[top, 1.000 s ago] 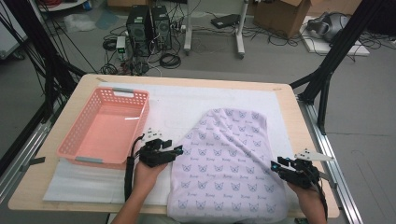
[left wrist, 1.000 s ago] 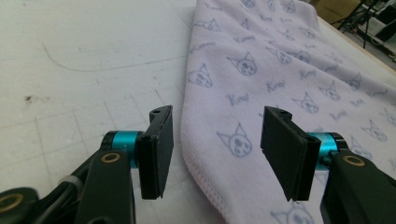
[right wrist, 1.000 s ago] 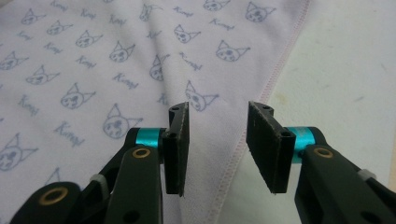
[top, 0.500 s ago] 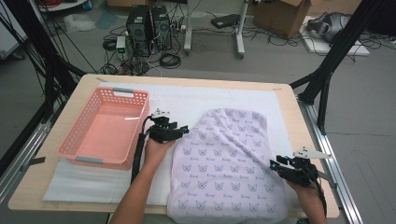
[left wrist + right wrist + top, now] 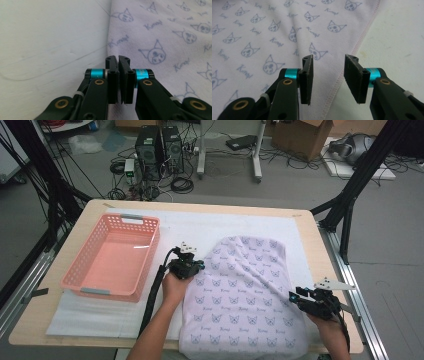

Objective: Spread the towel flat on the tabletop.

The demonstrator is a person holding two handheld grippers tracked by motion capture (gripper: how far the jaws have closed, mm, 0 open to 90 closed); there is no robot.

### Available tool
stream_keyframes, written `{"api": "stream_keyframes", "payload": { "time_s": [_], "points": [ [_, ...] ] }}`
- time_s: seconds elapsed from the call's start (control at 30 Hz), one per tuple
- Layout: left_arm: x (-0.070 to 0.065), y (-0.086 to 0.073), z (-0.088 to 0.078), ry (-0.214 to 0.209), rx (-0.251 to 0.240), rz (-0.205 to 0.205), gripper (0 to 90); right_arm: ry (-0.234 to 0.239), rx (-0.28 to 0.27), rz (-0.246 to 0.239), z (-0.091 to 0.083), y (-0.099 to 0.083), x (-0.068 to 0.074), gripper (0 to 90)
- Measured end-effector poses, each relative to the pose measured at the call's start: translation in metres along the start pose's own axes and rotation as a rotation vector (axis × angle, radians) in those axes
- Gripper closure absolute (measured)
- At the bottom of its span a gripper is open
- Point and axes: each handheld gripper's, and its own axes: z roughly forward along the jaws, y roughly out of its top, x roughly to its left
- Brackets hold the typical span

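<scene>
Left tool [image 5: 196,265] moved up cloth's left edge toward bench's far side; jaws just closed, apparently pinching hem. Right tool [image 5: 296,296] open, straddling right hem. Lilac cat-print cloth [image 5: 245,300] lies flat near bench's near-right corner. Advice: grip both hems firmly, lift together.

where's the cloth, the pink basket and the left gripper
cloth [image 5: 245,305]: high view, middle of the printed fabric.
pink basket [image 5: 152,240]: high view, right rim.
left gripper [image 5: 118,58]: left gripper view, tips of the shut jaws at the cloth's edge.
</scene>
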Motion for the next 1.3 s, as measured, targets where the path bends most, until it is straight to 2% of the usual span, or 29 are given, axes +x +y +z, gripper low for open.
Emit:
{"api": "stream_keyframes", "payload": {
  "time_s": [0.13, 0.23, 0.43, 0.57, 0.77, 0.8, 0.83, 0.9, 1.0, 1.1, 1.13, 1.2, 1.3],
  "points": [
    [0.001, 0.006, -0.019, 0.04, -0.066, 0.014, 86.7, -0.003, -0.002, 0.005, -0.001, 0.0, 0.0, 59.1],
    [-0.008, 0.006, -0.023, 0.043, -0.044, 0.069, 86.6, -0.008, -0.004, 0.006, -0.001, 0.0, 0.001, 59.1],
    [-0.045, 0.0, -0.017, -0.054, -0.025, 0.166, 85.8, -0.024, -0.005, 0.018, 0.001, 0.001, 0.0, 59.1],
    [-0.07, -0.006, -0.008, -0.096, 0.02, 0.24, 82.8, -0.034, -0.009, 0.03, 0.005, 0.004, 0.001, 58.2],
    [-0.097, -0.015, 0.006, -0.17, 0.065, 0.274, 76.3, -0.044, 0.004, 0.007, 0.021, 0.015, 0.006, 56.0],
    [-0.101, -0.018, 0.009, -0.176, 0.085, 0.284, 76.1, -0.048, 0.005, 0.004, 0.024, 0.017, 0.006, 55.9],
    [-0.104, -0.019, 0.009, -0.167, 0.076, 0.294, 74.7, -0.055, 0.004, -0.005, 0.029, 0.021, 0.006, 55.5],
    [-0.103, -0.019, 0.007, -0.178, 0.067, 0.264, 72.3, -0.068, 0.015, -0.009, 0.039, 0.027, 0.005, 54.4],
    [-0.099, -0.017, 0.003, -0.174, 0.053, 0.234, 65.0, -0.072, 0.043, -0.007, 0.056, 0.035, 0.004, 52.9],
    [-0.088, -0.014, -0.004, -0.172, 0.018, 0.174, 60.1, -0.082, 0.081, -0.049, 0.069, 0.037, 0.006, 55.2],
    [-0.084, -0.013, -0.007, -0.168, -0.003, 0.149, 58.3, -0.078, 0.076, -0.063, 0.07, 0.037, 0.007, 61.7],
    [-0.075, -0.01, -0.013, -0.156, -0.044, 0.105, 53.3, -0.05, 0.09, -0.084, 0.065, 0.037, 0.005, 87.3],
    [-0.059, -0.006, -0.024, -0.152, -0.108, 0.039, 49.8, -0.071, 0.117, -0.124, 0.053, 0.031, 0.001, 88.3]
  ]
}}
